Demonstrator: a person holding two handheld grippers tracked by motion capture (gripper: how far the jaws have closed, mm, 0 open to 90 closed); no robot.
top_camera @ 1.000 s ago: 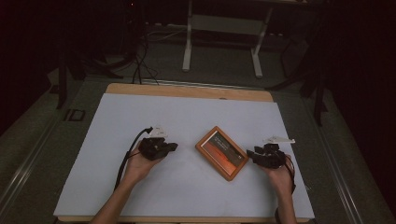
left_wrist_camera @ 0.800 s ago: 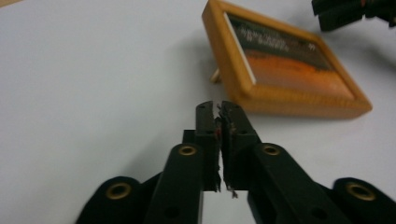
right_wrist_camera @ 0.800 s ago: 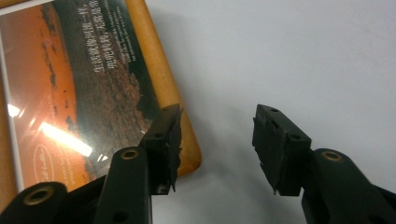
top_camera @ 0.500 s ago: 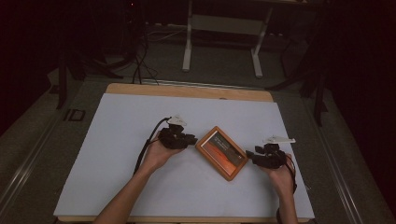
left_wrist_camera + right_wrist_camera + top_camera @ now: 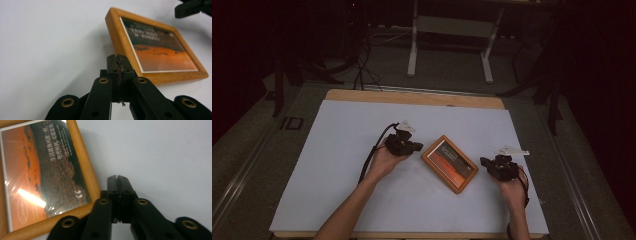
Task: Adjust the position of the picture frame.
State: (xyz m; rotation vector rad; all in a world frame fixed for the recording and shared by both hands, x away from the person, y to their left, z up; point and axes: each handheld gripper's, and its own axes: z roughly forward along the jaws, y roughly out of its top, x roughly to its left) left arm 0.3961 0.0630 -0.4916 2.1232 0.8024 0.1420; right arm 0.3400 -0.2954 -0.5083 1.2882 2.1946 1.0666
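On the white table cover (image 5: 337, 165), the left gripper (image 5: 416, 147) sits at about nine o'clock of the wooden picture frame (image 5: 450, 163), its tips just beside the frame's upper-left corner. Its jaws have just closed and meet flat, with nothing between them. The frame lies face up near the middle of the table, turned on a diagonal, showing an orange-and-dark print under glass. At the frame's three o'clock the right gripper (image 5: 485, 162) points at its lower-right corner, tips close beside the wood; its jaws have just closed together, gripping nothing.
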